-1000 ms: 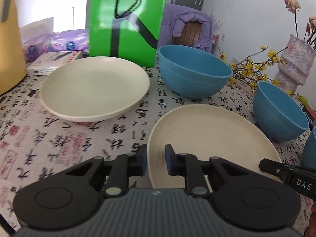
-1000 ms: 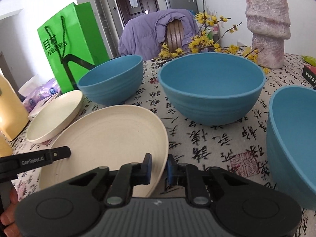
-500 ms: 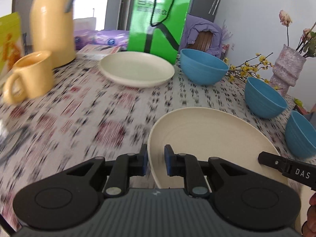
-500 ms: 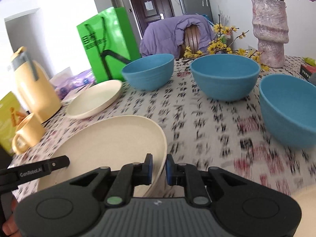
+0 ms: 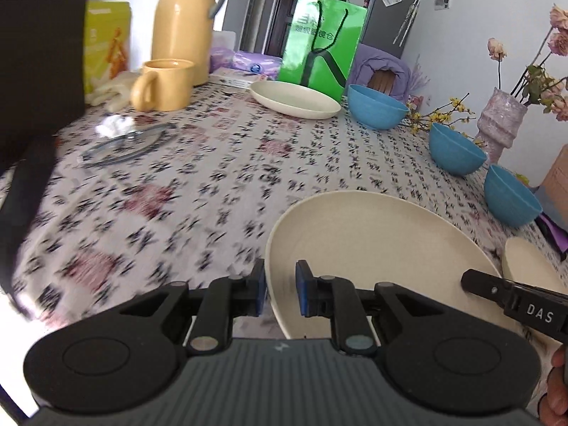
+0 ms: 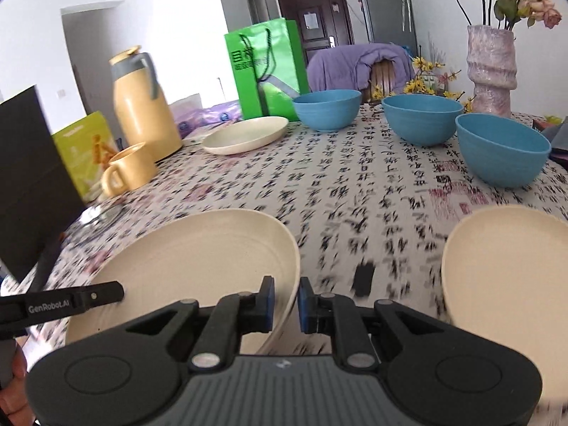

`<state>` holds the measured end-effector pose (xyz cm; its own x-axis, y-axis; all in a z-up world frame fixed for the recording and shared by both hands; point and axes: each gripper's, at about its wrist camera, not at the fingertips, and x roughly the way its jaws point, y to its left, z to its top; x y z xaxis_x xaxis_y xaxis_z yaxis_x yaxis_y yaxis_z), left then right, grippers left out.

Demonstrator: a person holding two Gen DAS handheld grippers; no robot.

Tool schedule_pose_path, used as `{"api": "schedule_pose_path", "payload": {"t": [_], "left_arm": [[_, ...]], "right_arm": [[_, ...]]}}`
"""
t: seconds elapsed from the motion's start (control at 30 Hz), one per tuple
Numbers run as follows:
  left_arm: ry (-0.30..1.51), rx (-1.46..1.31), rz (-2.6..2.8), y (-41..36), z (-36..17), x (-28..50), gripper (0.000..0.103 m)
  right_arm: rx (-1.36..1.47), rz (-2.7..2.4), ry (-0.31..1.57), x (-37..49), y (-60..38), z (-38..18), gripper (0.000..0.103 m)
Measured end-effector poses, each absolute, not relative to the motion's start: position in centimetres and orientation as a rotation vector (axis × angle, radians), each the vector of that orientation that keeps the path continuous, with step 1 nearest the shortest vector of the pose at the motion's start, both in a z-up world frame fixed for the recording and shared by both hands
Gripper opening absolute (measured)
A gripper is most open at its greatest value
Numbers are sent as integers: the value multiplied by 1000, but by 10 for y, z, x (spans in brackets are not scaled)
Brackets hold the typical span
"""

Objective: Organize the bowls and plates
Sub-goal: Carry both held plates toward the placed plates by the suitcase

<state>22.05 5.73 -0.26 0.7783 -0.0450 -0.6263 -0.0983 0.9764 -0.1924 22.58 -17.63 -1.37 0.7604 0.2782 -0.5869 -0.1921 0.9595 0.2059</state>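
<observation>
The cream plate (image 5: 372, 245) is held up off the table (image 5: 213, 177) by both tools at once: the left tool (image 5: 280, 293) pinches its near left rim, blue pads on either side of the edge, and the right tool (image 6: 285, 300) is closed the same way on the opposite rim, so the plate hangs level between them, well back from the far dishes. It looks like a light, stiff piece with a matte surface, probably molded plastic or fibre rather than china, so it should carry easily and not flex; the shallow upturned rim is the natural place to grip, and two opposite holds stop it from swinging, though a thin rim could slip out of narrow pads if one side tilts. A second plate (image 6: 507, 284) of the same color lies on the table just to the right, a likely place to stack this one. A third plate (image 5: 294, 99) sits far off beside the green bag (image 5: 321, 42), and three blue bowls (image 6: 326, 108) stand apart along the far right side near the vase (image 6: 491, 67). Compared with a second earlier, the whole view has pulled back and up: the far plate and bowls, which then filled the frame close by, are now small and distant, the yellow jug (image 5: 183, 23) and mug (image 5: 165, 85) have come into sight, and the plate on the right has appeared, while both grips on the rim are unchanged.
</observation>
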Motion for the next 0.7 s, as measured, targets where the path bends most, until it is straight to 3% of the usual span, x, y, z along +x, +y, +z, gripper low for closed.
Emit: {"api": "schedule_pose_path", "payload": {"t": [0.43,0.7], "left_arm": [[648,-203,24,41,9,197,17],[637,-168,-50,-7,16,215,17]], "right_arm": [[147,244,606,193,-190,-9,14],[182,174,564,192,-238,-2,14]]}}
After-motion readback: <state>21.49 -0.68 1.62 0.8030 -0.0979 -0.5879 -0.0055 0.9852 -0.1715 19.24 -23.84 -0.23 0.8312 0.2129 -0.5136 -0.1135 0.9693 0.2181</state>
